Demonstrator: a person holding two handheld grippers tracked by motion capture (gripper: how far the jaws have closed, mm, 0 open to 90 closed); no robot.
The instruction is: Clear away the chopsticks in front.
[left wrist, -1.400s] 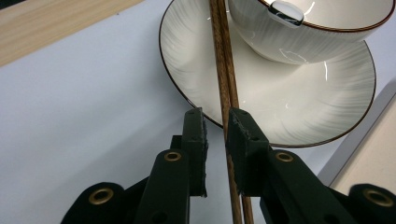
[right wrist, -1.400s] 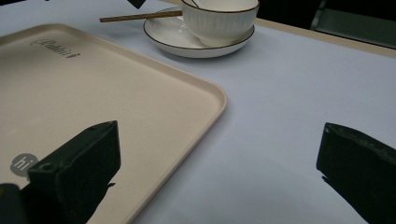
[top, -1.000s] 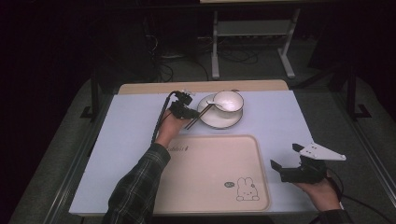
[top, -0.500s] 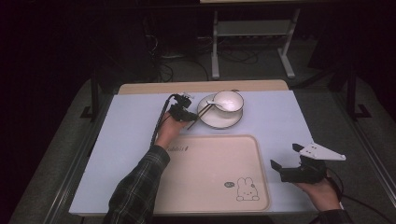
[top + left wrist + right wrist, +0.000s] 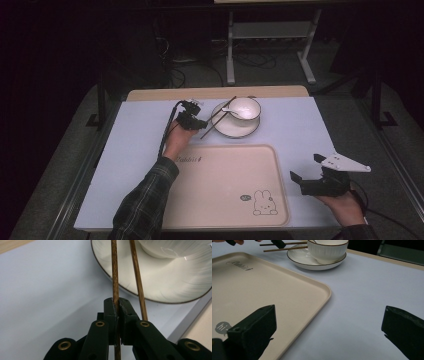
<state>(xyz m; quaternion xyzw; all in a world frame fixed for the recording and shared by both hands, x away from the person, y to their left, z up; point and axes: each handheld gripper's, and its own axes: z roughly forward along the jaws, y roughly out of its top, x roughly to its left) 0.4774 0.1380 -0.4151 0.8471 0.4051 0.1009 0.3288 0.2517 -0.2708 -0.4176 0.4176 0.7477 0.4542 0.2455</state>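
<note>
Two brown chopsticks [image 5: 218, 118] lie slanted across the left rim of a white plate [image 5: 235, 131]. On the plate stands a white bowl [image 5: 245, 107] with a white spoon [image 5: 227, 108] in it. My left gripper [image 5: 201, 123] is at the chopsticks' near end. In the left gripper view my left gripper [image 5: 118, 304] is shut on one chopstick [image 5: 114, 275], while the second chopstick [image 5: 136, 275] lies free just to the right. My right gripper [image 5: 306, 175] hovers over the table's near right corner, open wide [image 5: 328, 315] with nothing between its jaws.
A beige tray [image 5: 220, 170] with a rabbit print lies at the table's near middle, its right rim [image 5: 322, 290] close to my right gripper. The pale blue table top [image 5: 300, 125] stretches around it. Dark floor, cables and a stand lie beyond the far edge.
The left gripper has shifted only slightly at the chopsticks' near end. The right gripper has stayed where it was, open.
</note>
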